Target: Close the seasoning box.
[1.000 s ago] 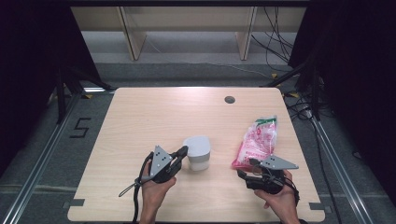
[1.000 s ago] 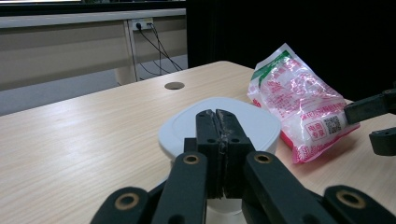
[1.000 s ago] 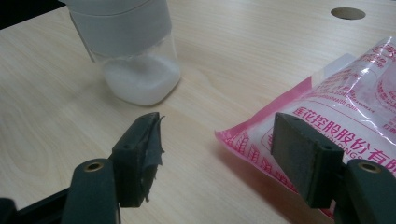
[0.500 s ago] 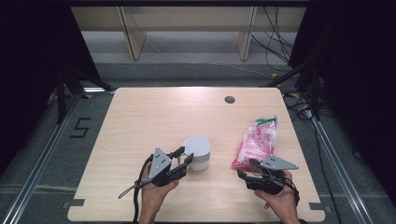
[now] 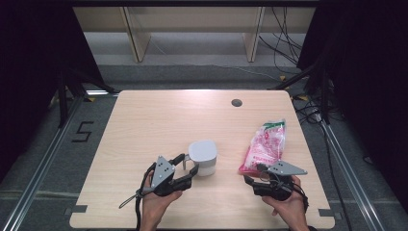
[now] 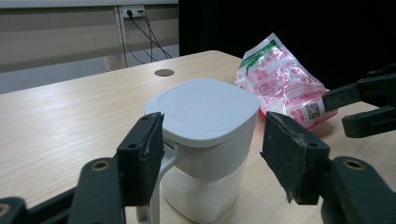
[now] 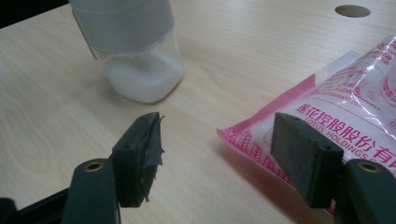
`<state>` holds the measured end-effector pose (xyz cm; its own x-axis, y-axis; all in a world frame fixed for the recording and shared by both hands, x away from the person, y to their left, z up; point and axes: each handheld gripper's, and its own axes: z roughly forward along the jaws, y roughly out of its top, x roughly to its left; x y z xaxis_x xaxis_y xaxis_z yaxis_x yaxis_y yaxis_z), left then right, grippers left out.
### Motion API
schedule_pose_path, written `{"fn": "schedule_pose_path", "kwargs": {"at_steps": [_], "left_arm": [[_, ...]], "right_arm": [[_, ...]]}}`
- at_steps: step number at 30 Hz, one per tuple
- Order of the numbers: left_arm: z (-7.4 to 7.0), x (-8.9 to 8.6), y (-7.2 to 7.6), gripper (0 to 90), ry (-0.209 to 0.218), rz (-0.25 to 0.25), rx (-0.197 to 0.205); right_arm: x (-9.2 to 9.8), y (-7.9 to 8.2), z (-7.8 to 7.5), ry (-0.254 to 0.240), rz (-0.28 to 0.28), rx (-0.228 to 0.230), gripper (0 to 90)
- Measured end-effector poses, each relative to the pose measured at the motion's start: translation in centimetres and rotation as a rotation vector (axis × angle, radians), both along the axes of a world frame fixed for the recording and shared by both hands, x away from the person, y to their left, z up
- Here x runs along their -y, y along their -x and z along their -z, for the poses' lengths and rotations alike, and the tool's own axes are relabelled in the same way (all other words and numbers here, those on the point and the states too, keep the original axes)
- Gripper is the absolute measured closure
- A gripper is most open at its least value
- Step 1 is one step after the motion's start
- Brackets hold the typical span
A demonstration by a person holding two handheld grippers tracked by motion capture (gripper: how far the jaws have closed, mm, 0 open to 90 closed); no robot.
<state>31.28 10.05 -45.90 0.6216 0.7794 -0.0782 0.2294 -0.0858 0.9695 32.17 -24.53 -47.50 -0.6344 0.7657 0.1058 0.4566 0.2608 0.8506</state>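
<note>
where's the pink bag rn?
In the high view, the pink bag lies on the table's right side, right of the white container, its near end by the right gripper.

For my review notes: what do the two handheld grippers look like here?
Both are black two-fingered tools. The left gripper and the right gripper each carry a grey three-cornered plate on top. A dark cable loops back from the left one. Close up, the fingers are flat blocks with worn, frayed pad faces, pinned to the arms by brass-coloured rivets.
</note>
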Motion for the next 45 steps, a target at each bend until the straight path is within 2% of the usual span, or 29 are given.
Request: {"fn": "schedule_pose_path", "kwargs": {"at_steps": [1,4,6,8,9,14,17,18,19,20,22,23,25,26,27,28,29,30,31,32,35,38,41,42,45], "left_arm": [[0.0,-0.1,0.0,37.3,-0.013,0.008,0.007],[0.1,-0.3,0.0,35.9,-0.017,0.012,0.006],[0.2,-0.2,0.1,34.6,0.001,0.007,-0.015],[0.3,-0.3,0.1,34.4,-0.008,0.018,-0.005],[0.4,-0.3,0.1,34.0,-0.015,0.017,-0.006],[0.6,-0.4,0.3,31.9,-0.028,0.022,-0.01],[0.8,-0.5,0.5,31.2,-0.023,0.019,-0.011],[0.8,-0.5,0.6,31.1,-0.03,0.017,-0.015],[0.9,-0.5,0.6,31.0,-0.036,0.021,-0.014],[1.0,-0.5,0.7,30.9,-0.031,0.019,-0.018],[1.2,-0.4,0.8,30.5,-0.028,0.029,-0.014],[1.2,-0.3,0.9,30.4,-0.022,0.02,-0.03],[1.4,-0.2,1.1,30.1,-0.018,0.015,-0.036],[1.4,-0.2,1.2,30.0,-0.026,0.014,-0.026],[1.5,-0.3,1.4,30.0,-0.038,0.015,-0.022],[1.6,-0.3,1.5,29.9,-0.033,0.009,-0.015],[1.8,-0.3,1.6,29.9,-0.03,0.01,-0.006],[1.9,-0.3,1.8,29.9,-0.018,-0.003,-0.014],[1.9,-0.3,2.0,29.9,-0.03,0.001,-0.016],[1.9,-0.3,2.1,29.9,-0.037,0.007,-0.014],[2.0,-0.3,2.4,29.6,-0.038,0.012,-0.01],[2.4,-0.3,2.5,29.5,-0.038,0.014,-0.018],[2.8,-0.1,2.7,29.4,-0.021,0.003,-0.046],[3.0,0.0,2.7,29.4,-0.014,0.006,-0.042],[3.1,0.1,2.9,29.2,-0.029,0.016,-0.051]], "right_arm": [[0.1,-0.1,0.0,0.005,-0.007,0.009,34.5],[0.1,-0.1,0.1,0.018,-0.007,0.012,34.5],[0.2,-0.1,0.1,0.021,-0.009,0.014,34.5],[0.0,0.0,0.1,0.0,0.004,-0.015,34.5],[0.2,-0.3,0.3,0.006,-0.007,0.009,34.5],[0.3,-0.3,0.3,0.009,-0.01,0.012,34.4],[0.2,-0.3,0.2,0.006,-0.01,0.006,34.4],[0.0,-0.2,0.3,-0.009,-0.004,-0.005,34.4],[0.1,-0.2,0.2,-0.001,-0.011,-0.009,34.4],[0.1,-0.2,0.2,0.006,-0.013,0.004,34.4],[0.1,-0.2,0.2,0.007,-0.018,0.002,34.4],[0.0,-0.2,0.2,0.001,-0.017,0.006,34.5],[0.1,-0.2,0.2,0.016,-0.007,0.007,34.4],[0.0,-0.2,0.2,0.003,-0.015,0.006,34.4],[-0.1,0.0,0.2,-0.009,0.0,-0.012,34.5],[0.0,-0.1,0.2,0.018,-0.011,0.013,34.4],[-0.1,-0.1,0.2,0.011,-0.018,0.005,34.4],[-0.1,-0.1,0.2,0.019,-0.019,0.01,34.5],[-0.2,0.1,0.1,0.007,-0.01,-0.017,34.4],[-0.1,-0.1,0.2,0.029,-0.025,0.008,34.4],[-0.2,0.0,0.1,0.023,-0.023,0.005,34.5],[-0.2,0.0,0.1,0.019,-0.023,0.005,34.5],[-0.2,0.0,0.1,0.019,-0.023,0.005,34.5],[-0.2,0.0,0.1,0.019,-0.023,0.005,34.5],[-0.3,0.0,0.1,0.013,-0.023,0.008,34.4]]}}
